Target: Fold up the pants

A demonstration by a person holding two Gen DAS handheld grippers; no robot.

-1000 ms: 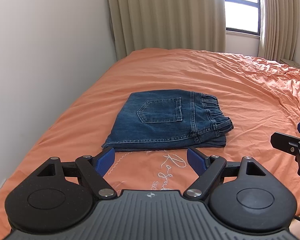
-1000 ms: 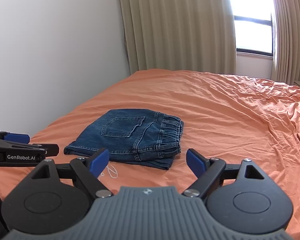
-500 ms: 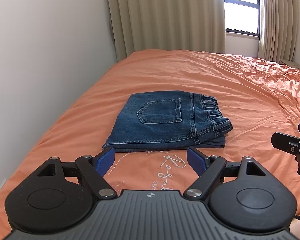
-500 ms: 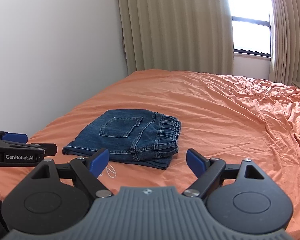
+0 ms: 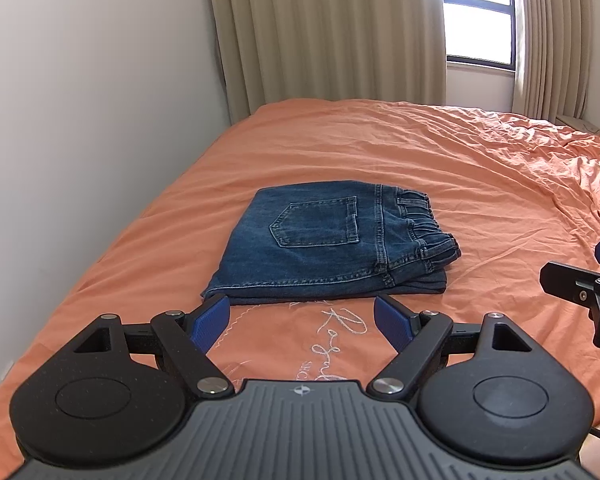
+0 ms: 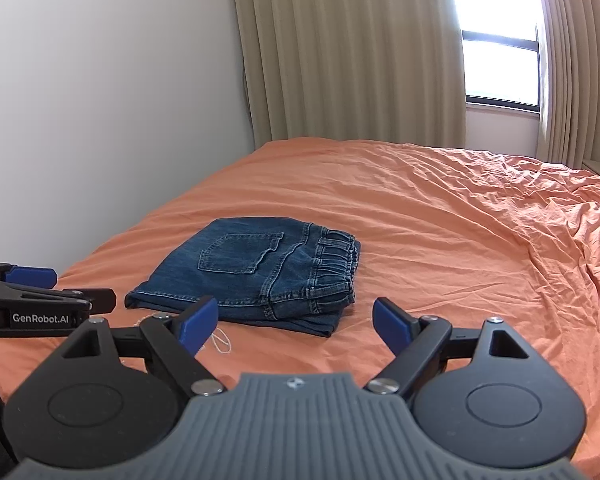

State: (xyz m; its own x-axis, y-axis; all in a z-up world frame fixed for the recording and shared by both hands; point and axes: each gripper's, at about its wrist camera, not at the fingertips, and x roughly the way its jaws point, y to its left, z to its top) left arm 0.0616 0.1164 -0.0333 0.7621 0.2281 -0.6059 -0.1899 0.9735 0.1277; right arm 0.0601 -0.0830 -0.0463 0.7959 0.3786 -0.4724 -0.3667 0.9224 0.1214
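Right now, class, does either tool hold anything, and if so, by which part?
Nothing is held. The left tool and the right tool are both open, short of the folded jeans, which lie on the orange bedsheet.

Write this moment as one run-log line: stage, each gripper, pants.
stage: fold looks done | left gripper: open, empty, short of pants | right gripper: open, empty | pants: folded stack on bed, pocket up
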